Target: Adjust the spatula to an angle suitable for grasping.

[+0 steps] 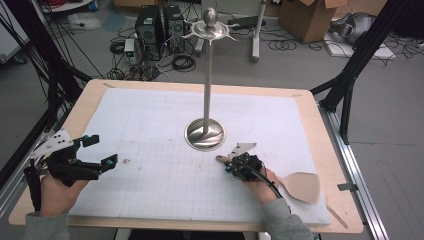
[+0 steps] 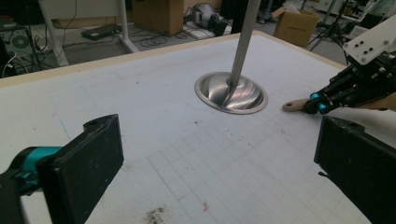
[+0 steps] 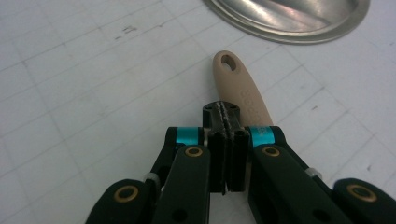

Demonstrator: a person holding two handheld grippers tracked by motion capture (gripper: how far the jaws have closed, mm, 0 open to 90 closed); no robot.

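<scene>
One beige spatula (image 3: 243, 91), apparently unheld, lies under the closed right hand-held gripper (image 3: 226, 114); left hand-held gripper (image 2: 210, 172) gapes.

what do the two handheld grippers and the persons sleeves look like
Both grippers are black linkage frames with teal bands near the jaws. The left gripper has broad, flat black pads; the right gripper has narrow ridged pads and brass-coloured pivot pins. Each carries a grey three-cornered plate with small dark holes on top, and a black cable trails from the right one. The person wears grey sleeves.
</scene>
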